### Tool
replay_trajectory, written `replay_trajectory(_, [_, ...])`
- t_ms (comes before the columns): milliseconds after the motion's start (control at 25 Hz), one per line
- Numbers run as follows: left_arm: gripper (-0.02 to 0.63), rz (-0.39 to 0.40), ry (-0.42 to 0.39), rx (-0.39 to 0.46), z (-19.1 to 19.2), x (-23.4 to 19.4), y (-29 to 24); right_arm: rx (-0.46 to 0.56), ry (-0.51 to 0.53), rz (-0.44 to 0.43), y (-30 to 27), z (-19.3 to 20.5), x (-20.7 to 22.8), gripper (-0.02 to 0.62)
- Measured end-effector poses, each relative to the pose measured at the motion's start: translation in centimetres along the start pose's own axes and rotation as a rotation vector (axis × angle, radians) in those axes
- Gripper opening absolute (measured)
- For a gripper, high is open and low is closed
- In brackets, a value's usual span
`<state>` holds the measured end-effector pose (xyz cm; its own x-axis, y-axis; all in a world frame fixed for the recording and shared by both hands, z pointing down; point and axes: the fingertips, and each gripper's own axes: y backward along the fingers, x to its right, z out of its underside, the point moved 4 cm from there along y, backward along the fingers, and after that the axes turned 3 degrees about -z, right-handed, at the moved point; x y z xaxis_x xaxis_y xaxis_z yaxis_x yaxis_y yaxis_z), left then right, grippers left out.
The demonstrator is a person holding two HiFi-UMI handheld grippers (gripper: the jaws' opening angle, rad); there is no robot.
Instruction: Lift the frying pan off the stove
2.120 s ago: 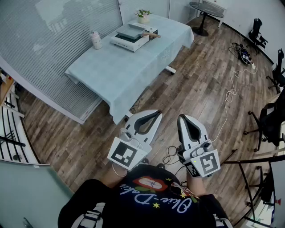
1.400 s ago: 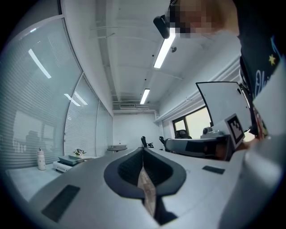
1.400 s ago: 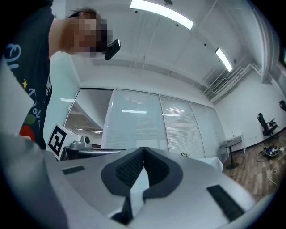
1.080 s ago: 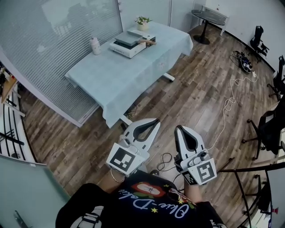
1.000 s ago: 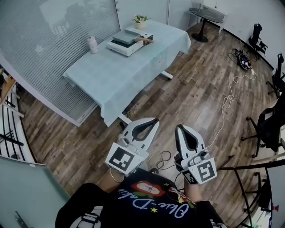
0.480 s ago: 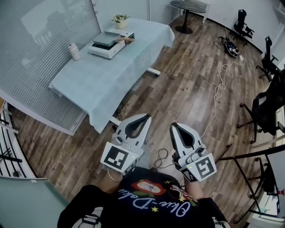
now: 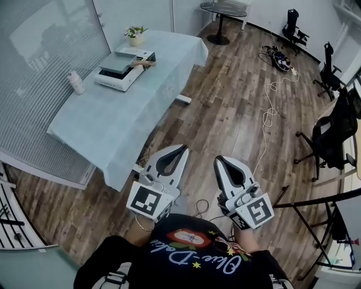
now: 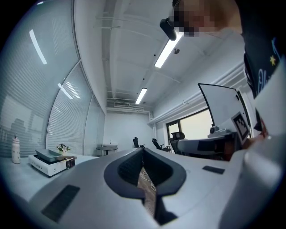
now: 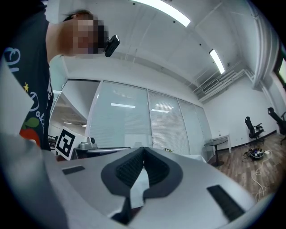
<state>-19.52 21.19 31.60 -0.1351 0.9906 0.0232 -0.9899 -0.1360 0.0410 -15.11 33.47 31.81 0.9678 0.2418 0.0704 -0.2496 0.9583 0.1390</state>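
Note:
A grey square frying pan (image 7: pixel 123 60) with a wooden handle (image 7: pixel 141 64) rests on a white stove (image 7: pixel 115 80) at the far end of a cloth-covered table (image 7: pixel 107 118). In the left gripper view the stove (image 8: pixel 47 163) with the pan (image 8: pixel 50 153) shows at the far left. My left gripper (image 7: pixel 179 148) is shut and empty, held close to my chest over the floor, far from the table. My right gripper (image 7: pixel 219 160) is beside it, also shut with nothing in it. Both point up and forward.
A white bottle (image 7: pixel 76 83) and a small potted plant (image 7: pixel 134 36) stand on the table. A round dark side table (image 7: pixel 224 11) is at the back. Office chairs (image 7: pixel 330 132) and a cable (image 7: pixel 269 107) on the wooden floor lie to the right. Blinds (image 7: pixel 34 68) cover the left wall.
The view has swung so the table sits further left and lower in the picture. Both grippers stay shut, close to my body, drifting slightly lower.

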Motion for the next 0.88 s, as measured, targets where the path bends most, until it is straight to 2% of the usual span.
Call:
replay_trajectory(440, [0.005,-0.03,0.045,-0.015,1.5,-9.6,-5.0,-0.065,-0.013,-0.028,-10.4,1.4,4.4,0.002])
replay_trajectory(600, [0.005,-0.063,0.06,-0.005,1.5,-13.4,-6.0,-0.076,-0.017,-0.057,-14.4,1.8,5.2,0.002])
replay_trajectory(880, [0.005,-0.077,0.057,0.004,2.1,-18.8,-7.8,-0.09,-0.028,-0.094,-20.1,3.2,6.0,0.002])
